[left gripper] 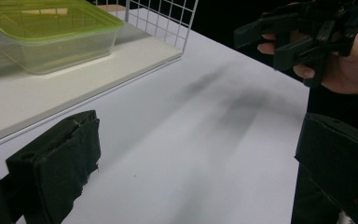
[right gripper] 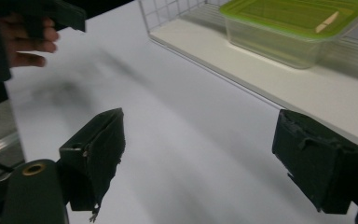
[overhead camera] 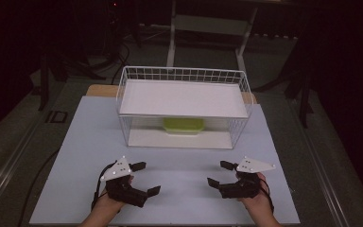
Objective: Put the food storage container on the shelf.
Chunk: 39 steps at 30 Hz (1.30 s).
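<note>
A white wire basket [overhead camera: 183, 74] stands at the far middle of the table, with a white shelf across its top and a white board on its floor. A clear container with a green lid [overhead camera: 183, 125] rests inside on that board, also seen as the container [left gripper: 46, 32] and the container [right gripper: 293, 28]. My left gripper [overhead camera: 146, 178] is open near the front left, held by a hand, nothing between its jaws. My right gripper [overhead camera: 220, 173] is open at the front right, also empty. Both point inward toward each other, short of the basket.
The pale table top [overhead camera: 179, 161] spreads between the grippers and the basket. A wooden board edge [overhead camera: 99, 90] shows behind the basket. Dark floor, cables and a metal frame [overhead camera: 208, 28] lie beyond the table.
</note>
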Each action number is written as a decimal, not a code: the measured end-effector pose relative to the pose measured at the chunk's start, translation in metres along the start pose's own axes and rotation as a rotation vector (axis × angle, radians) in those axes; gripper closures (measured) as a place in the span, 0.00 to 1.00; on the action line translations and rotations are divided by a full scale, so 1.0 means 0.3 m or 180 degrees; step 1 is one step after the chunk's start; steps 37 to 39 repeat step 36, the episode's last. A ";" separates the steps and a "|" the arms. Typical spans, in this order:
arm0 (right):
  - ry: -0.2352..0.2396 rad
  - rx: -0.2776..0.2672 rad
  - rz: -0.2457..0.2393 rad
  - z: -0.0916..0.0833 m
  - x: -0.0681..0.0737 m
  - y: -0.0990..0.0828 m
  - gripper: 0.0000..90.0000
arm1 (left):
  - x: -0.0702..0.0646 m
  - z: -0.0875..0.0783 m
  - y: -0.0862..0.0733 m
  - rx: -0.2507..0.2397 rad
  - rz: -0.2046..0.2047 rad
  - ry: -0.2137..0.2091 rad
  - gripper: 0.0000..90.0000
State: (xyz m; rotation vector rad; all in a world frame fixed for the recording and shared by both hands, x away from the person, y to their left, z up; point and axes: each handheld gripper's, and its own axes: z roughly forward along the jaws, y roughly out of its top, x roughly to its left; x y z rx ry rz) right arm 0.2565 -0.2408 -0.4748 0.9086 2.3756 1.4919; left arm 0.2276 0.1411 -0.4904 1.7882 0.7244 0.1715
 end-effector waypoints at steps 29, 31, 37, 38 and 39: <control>0.0192 0.0043 -0.0171 0.022 -0.071 -0.070 0.18 | 0.015 0.025 -0.045 0.0050 0.0116 -0.0065 0.01; 0.0206 0.0009 -0.0199 0.018 -0.069 -0.067 0.18 | 0.012 0.026 -0.044 0.0051 0.0127 -0.0071 0.01; 0.0220 -0.0046 -0.0188 0.010 -0.069 -0.063 0.18 | 0.010 0.026 -0.035 -0.0008 0.0129 -0.0083 0.01; 0.0220 -0.0046 -0.0188 0.010 -0.069 -0.063 0.18 | 0.010 0.026 -0.035 -0.0008 0.0129 -0.0083 0.01; 0.0220 -0.0046 -0.0188 0.010 -0.069 -0.063 0.18 | 0.010 0.026 -0.035 -0.0008 0.0129 -0.0083 0.01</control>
